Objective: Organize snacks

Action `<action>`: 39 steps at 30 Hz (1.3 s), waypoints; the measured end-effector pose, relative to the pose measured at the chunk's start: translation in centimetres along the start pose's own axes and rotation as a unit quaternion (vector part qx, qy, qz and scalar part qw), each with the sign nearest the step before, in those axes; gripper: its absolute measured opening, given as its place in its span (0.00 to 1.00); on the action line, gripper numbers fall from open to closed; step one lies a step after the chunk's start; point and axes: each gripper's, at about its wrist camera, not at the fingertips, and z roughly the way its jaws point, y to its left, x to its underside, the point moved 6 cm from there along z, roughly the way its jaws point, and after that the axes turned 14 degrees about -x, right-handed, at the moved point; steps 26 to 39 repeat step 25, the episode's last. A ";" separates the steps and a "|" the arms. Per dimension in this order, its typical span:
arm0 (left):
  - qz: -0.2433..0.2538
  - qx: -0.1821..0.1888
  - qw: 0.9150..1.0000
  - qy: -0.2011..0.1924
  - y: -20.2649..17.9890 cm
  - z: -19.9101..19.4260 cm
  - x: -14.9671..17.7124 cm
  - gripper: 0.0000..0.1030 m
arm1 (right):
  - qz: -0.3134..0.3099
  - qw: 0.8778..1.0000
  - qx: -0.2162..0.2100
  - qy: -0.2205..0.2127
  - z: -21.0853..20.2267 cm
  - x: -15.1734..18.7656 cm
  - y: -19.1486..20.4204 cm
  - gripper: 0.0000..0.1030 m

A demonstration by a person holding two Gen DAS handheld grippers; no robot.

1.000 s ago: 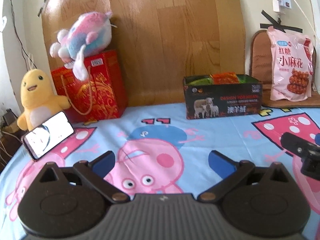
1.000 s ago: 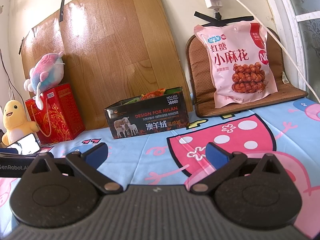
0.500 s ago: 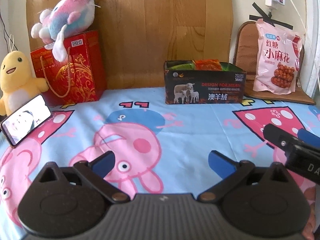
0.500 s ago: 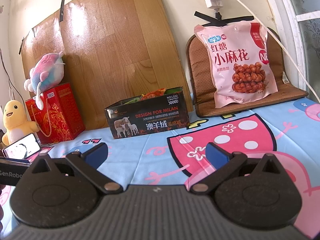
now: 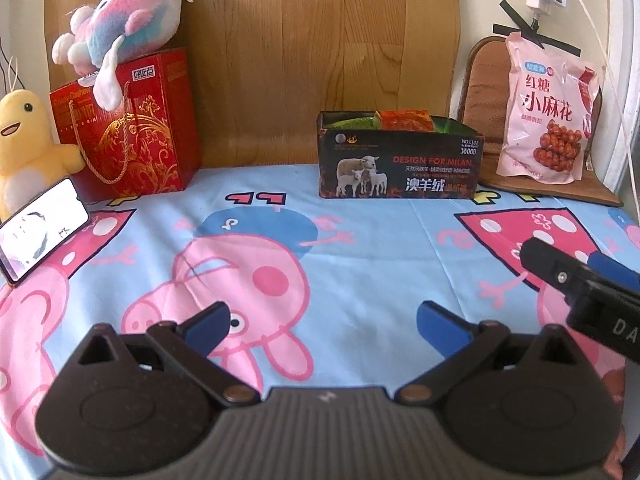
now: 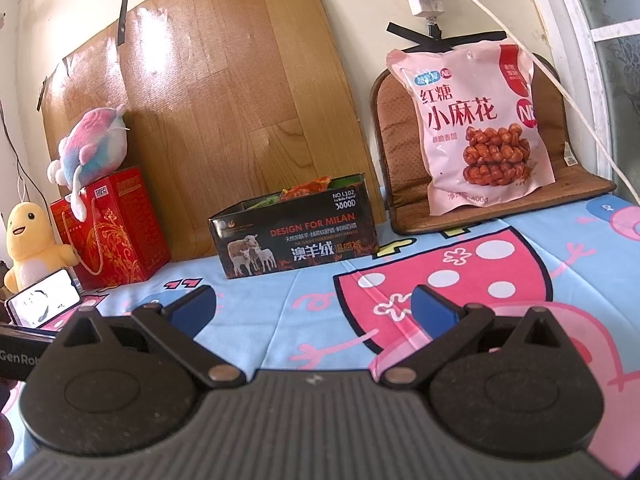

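Cartoon-print sheet [image 5: 360, 240] fills the lower half of both views, nothing loose lying on its open middle. Wood-grain board [image 5: 320, 60] is taped upright along the back, center top. Pink snack bag [image 6: 476, 128] leans on a brown seat cushion [image 6: 404, 152] at upper right, propped so its label faces out. The black box [image 5: 400, 164] sits center frame against the board, green and orange packets showing over its rim — likely the sorting bin. Left gripper [image 5: 322, 324] and right gripper [image 6: 314, 308] both hover low with blue fingers spread apart, nothing between them. Left view alone shows the right gripper's side at right edge; right view alone shows the bag's full print.
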 end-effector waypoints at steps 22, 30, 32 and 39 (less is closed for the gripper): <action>-0.012 0.014 1.000 0.000 0.0 0.4 0.3 1.00 | 0.002 1.000 -0.001 0.000 0.0 -0.1 -0.2 1.00; -0.015 0.021 1.000 -0.009 0.1 0.1 0.1 1.00 | 0.001 1.000 -0.001 0.000 0.0 -0.1 -0.2 1.00; -0.015 0.021 1.000 -0.009 0.1 0.1 0.1 1.00 | 0.001 1.000 -0.001 0.000 0.0 -0.1 -0.2 1.00; -0.015 0.021 1.000 -0.009 0.1 0.1 0.1 1.00 | 0.001 1.000 -0.001 0.000 0.0 -0.1 -0.2 1.00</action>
